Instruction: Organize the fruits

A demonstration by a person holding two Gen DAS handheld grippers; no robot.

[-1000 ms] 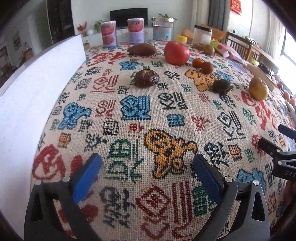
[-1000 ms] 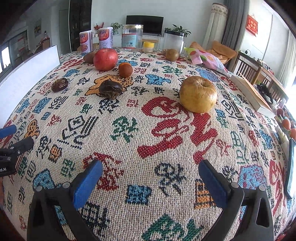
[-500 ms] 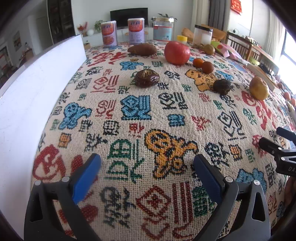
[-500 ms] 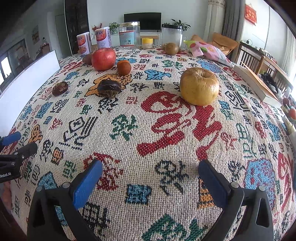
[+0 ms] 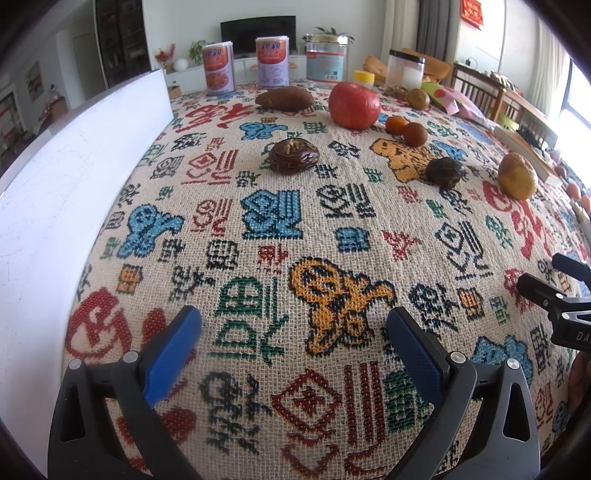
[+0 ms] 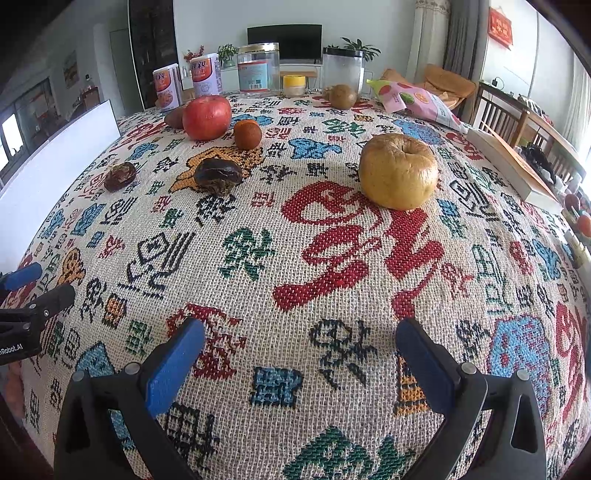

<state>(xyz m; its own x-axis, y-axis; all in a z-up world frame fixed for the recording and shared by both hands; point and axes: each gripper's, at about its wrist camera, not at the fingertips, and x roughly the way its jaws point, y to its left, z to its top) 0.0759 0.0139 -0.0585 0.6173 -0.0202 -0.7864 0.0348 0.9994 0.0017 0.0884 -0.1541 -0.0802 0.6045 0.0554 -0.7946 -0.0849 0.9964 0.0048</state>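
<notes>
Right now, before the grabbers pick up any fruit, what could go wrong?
1. The yellow apple looks wrinkled and maybe soft, so the open right tool could bruise it.
2. The red apple sits close to the small orange fruit and a brown one behind it; grabbing one might knock another rolling.
3. The tablecloth is a loose weave, so a low finger might snag it.

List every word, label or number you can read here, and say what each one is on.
"DA", cut off at the frame edge: right gripper body, seen from the left wrist.
"nRobot.AI", start cut off: left gripper body, seen from the right wrist.
Two cans: large characters, too blurred to read.
Jar label: too small.
Red wall sign: illegible.
Tablecloth: woven characters, not readable.
</notes>
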